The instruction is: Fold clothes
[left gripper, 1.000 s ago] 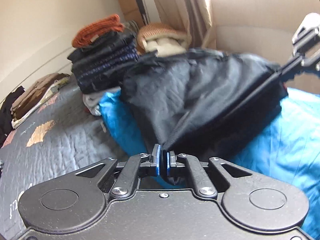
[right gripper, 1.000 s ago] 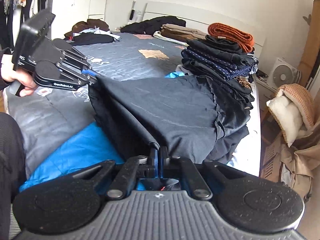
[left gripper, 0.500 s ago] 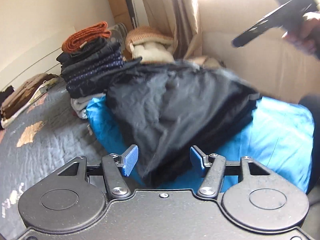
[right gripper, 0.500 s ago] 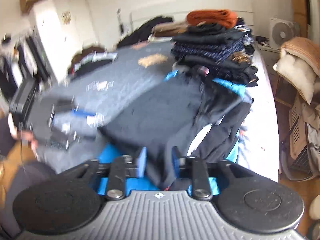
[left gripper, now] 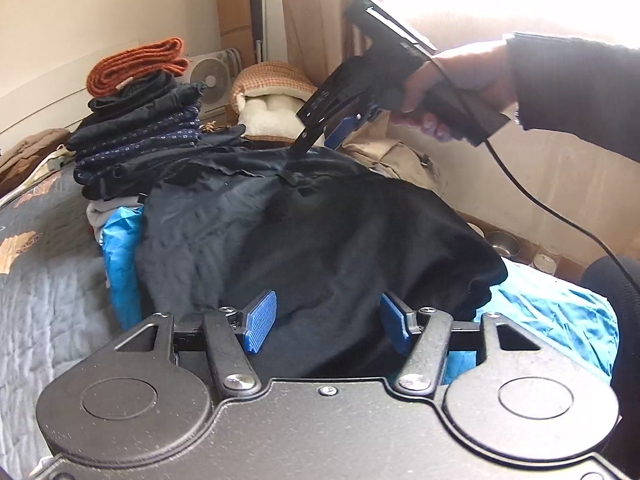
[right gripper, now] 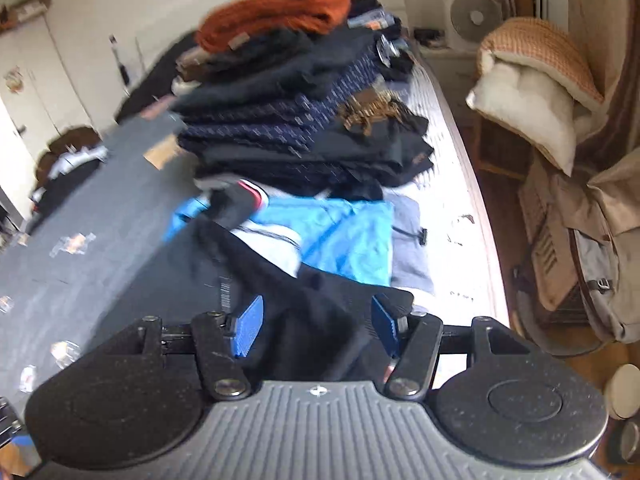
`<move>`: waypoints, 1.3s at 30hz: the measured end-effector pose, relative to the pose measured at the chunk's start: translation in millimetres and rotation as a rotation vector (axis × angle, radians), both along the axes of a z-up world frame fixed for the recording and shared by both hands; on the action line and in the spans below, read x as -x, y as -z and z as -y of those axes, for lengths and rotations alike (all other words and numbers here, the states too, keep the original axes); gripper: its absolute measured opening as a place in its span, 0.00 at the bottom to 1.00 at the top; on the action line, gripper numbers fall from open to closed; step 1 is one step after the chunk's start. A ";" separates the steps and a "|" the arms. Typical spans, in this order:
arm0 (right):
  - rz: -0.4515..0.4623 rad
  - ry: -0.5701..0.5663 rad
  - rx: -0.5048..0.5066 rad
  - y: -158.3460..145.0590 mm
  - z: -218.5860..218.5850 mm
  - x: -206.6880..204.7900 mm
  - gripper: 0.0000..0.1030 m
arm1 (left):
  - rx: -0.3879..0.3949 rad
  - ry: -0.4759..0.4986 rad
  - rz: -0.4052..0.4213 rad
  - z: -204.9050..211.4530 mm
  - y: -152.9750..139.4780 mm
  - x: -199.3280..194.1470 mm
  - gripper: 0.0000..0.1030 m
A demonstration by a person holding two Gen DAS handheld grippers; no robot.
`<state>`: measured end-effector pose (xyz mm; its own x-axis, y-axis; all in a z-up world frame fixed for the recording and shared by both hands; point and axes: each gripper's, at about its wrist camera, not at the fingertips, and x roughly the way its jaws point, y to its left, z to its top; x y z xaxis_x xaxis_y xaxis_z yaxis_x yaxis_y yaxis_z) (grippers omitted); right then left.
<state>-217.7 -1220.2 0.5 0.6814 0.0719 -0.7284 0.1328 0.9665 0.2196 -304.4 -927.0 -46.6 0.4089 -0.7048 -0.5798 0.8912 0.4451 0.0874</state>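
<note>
A black garment (left gripper: 320,240) lies folded in a loose heap on a bright blue cloth (left gripper: 552,312) on the bed. My left gripper (left gripper: 328,326) is open just above its near edge, blue pads apart, nothing held. In the left wrist view my right gripper (left gripper: 320,140), held by a hand (left gripper: 460,80), hovers over the garment's far edge with its fingers spread. From the right wrist view the right gripper (right gripper: 316,328) is open over the black garment (right gripper: 280,300), with the blue cloth (right gripper: 344,236) beyond it.
A tall stack of folded dark clothes (left gripper: 140,136) topped by an orange knit (left gripper: 136,64) stands behind the garment. The grey quilt (left gripper: 44,280) stretches left. A fan (right gripper: 472,16), a cushion (right gripper: 532,80) and bags (right gripper: 592,240) sit off the bed's right side.
Both grippers were shut on the black garment and stretched it between them; they have opened and dropped it. The right gripper rose and swung toward the clothes stack.
</note>
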 end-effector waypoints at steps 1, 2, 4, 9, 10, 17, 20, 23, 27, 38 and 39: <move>-0.024 0.003 0.000 7.3 1.5 -4.4 0.57 | -0.003 0.003 -0.002 1.3 2.1 0.4 0.55; -0.046 0.008 -0.007 13.9 3.1 -7.7 0.57 | -0.006 0.005 -0.003 2.5 4.1 0.7 0.55; -0.058 0.004 -0.052 22.8 4.5 -12.0 0.53 | -0.011 0.011 -0.006 5.0 8.2 1.4 0.55; -0.004 0.040 -0.165 23.9 5.8 -4.1 0.06 | -0.012 0.028 -0.012 10.6 10.6 3.9 0.55; 0.014 0.044 -0.176 20.3 5.3 -0.7 0.05 | -0.011 0.034 -0.013 11.9 10.1 5.9 0.55; 0.110 0.130 -0.239 0.6 26.3 18.8 0.04 | -0.030 0.043 -0.029 21.5 18.8 11.9 0.55; 0.092 0.154 -0.245 6.2 34.9 22.5 0.09 | -0.013 0.027 -0.054 18.0 15.1 11.9 0.55; 0.074 0.179 -0.250 11.8 43.4 26.3 0.15 | 0.026 0.024 -0.085 7.9 2.8 14.4 0.55; 0.183 0.137 -0.221 -23.2 20.2 53.4 0.23 | 0.085 -0.008 -0.103 -12.2 -14.7 18.3 0.61; 0.237 -0.137 -0.488 -12.6 -90.6 124.9 0.46 | 0.555 -0.153 -0.554 -80.9 -26.4 -56.7 0.61; 0.227 -0.126 -0.519 -2.6 -91.6 132.0 0.46 | 0.590 -0.141 -0.616 -80.0 -20.1 -66.0 0.61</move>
<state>-349.7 -1128.6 3.2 0.7794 0.4714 -0.4126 -0.0824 0.7300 0.6784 -238.4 -847.1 -26.5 0.2479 -0.9269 -0.2819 0.6368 0.3752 -0.6736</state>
